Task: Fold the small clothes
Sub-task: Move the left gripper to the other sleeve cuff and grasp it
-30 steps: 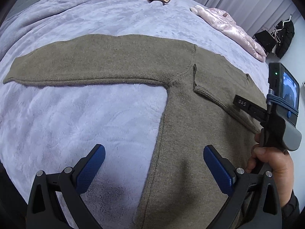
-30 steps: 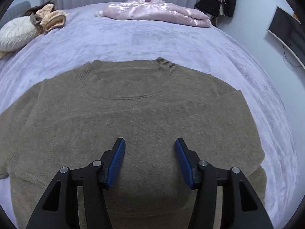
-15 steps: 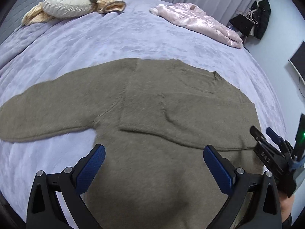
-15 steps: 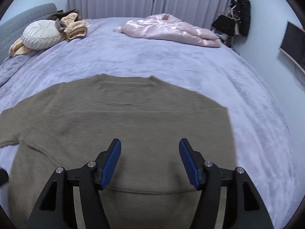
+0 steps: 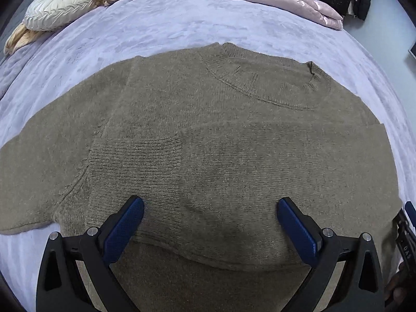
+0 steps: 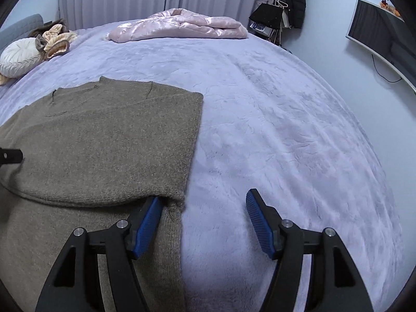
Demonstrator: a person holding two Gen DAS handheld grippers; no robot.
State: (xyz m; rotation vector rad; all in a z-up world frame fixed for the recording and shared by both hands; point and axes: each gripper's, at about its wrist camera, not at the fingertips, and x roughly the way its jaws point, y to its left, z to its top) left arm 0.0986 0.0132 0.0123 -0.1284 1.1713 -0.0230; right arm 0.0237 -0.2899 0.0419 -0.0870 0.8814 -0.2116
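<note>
An olive-brown knit sweater lies flat on the lavender bed cover, its neck at the far side. One sleeve is folded across the chest, with the ribbed cuff near my left finger. My left gripper hovers open over the folded sleeve and holds nothing. In the right wrist view the sweater fills the left side. My right gripper straddles its right edge, jaws opening; the left fingertip is over knit and the other over bare cover, gripping nothing.
A pink quilted jacket lies at the bed's far side. A cream cushion and tan plush items sit far left. A black coat and bag hang by the wall, and a dark screen is mounted at the right.
Both grippers have swept to the right over the sweater: the left from the spread sleeve to the chest, the right from the chest to the right edge. The right jaws stand wider.
</note>
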